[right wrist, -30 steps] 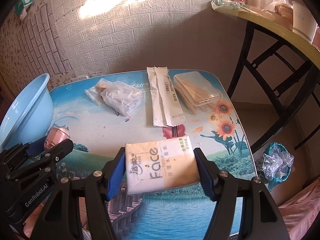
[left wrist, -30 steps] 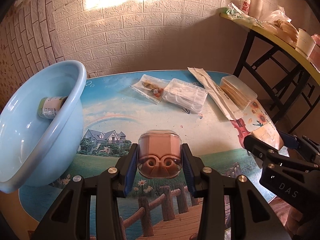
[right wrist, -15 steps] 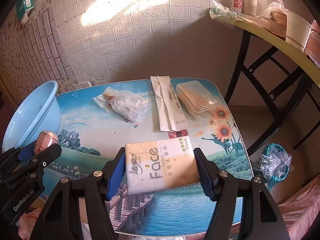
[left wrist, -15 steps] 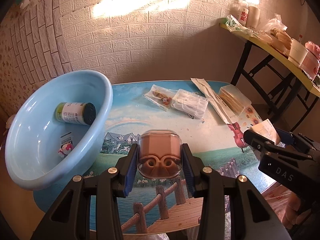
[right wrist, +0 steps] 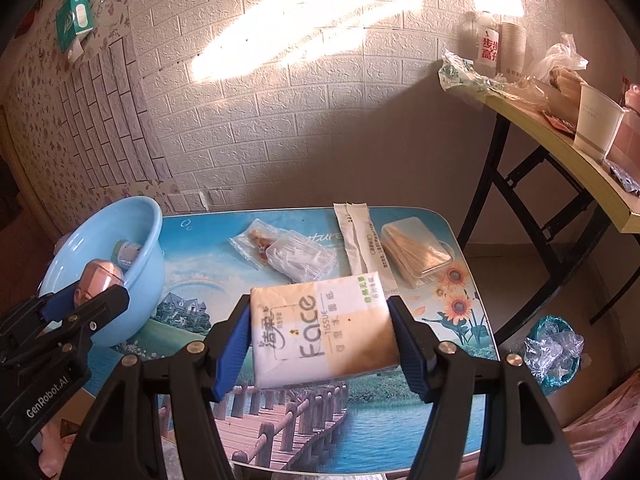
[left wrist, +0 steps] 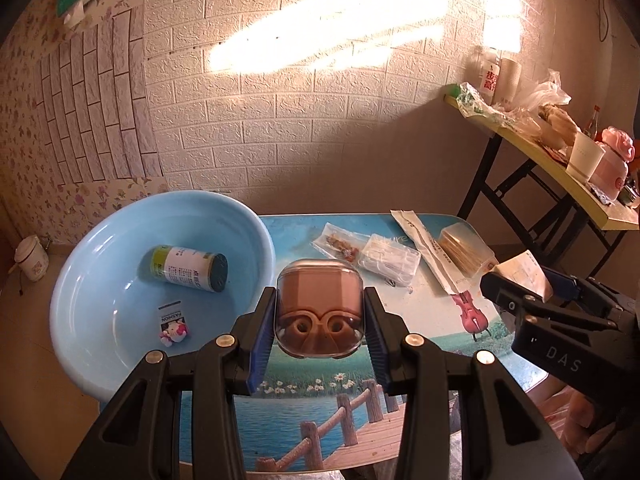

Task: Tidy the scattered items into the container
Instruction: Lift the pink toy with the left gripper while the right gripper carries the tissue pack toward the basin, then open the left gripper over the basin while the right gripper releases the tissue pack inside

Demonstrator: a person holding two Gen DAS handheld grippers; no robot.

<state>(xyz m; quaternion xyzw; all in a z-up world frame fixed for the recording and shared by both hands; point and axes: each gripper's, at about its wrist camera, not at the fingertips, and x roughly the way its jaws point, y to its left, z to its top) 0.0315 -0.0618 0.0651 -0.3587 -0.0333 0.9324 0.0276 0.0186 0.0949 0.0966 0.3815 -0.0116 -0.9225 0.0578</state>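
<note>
Tabletop (left wrist: 472, 344): printed with a lake scene; carries the basin at its left end and the loose things toward the far right.
Basin (left wrist: 100, 320): light blue, the landmark here; inside lie a bottle (left wrist: 188, 268) on its side and a small card (left wrist: 174, 322).
Tissue pack (right wrist: 324, 330): clamped across its width between the right gripper (right wrist: 324, 340) fingers, held clear above the tabletop, well right of the basin; its long axis runs across the fingers.
Case (left wrist: 320, 312): small, clear over brown; pinched between the left gripper (left wrist: 320, 330) fingers at their narrowest, hanging just right of the basin's near rim.
Left on the tabletop: long paper sachets (right wrist: 360, 244), a toothpick box (right wrist: 416, 254), a clear floss box (right wrist: 302, 260) and a small snack bag (right wrist: 256, 240), all well right of the basin.
Key relation: the basin lies to the left of both loads; the left hand is much nearer, so its case probably drops first, with the tissue pack having to cross the tabletop leftward.
</note>
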